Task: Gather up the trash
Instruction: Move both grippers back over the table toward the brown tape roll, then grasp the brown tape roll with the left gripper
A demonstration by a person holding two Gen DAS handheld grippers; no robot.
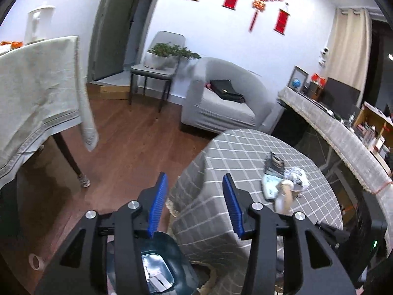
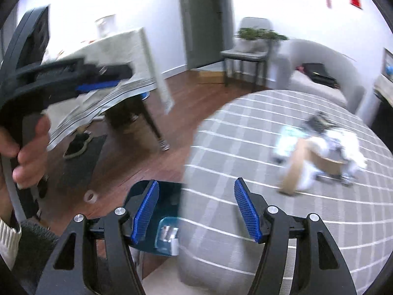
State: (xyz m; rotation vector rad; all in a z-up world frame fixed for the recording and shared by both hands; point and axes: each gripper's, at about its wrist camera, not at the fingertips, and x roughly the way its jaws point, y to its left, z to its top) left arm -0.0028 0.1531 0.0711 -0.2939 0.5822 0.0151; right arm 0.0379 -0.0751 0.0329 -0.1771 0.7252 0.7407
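right wrist view is smeared by motion, so the trash heap (image 2: 319, 147) on the round table (image 2: 245, 162) reads only as a tan strip, white crumpled stuff and something dark at the heap's far side; what each piece is cannot be told there. left wrist view shows the same heap (image 1: 282, 177) more sharply, on the far right part of the round table (image 1: 221, 162): a dark packet, a pale flat wrapper, crumpled white paper and a tan piece, all bunched and touching. the bin (image 1: 157, 265) stands on the floor beside the round table's near left edge, mostly hidden behind the left gripper (image 1: 194, 204); its contents are hard to make out. right wrist view cuts the bin (image 2: 157, 221) off behind a blue pad. the left gripper has its jaws spread wide, holding nothing. the right gripper (image 2: 196, 211) is likewise spread wide and empty, hovering over the round table's near edge, well apart from the heap. the left hand (image 2: 24, 147) grips its tool's handle.
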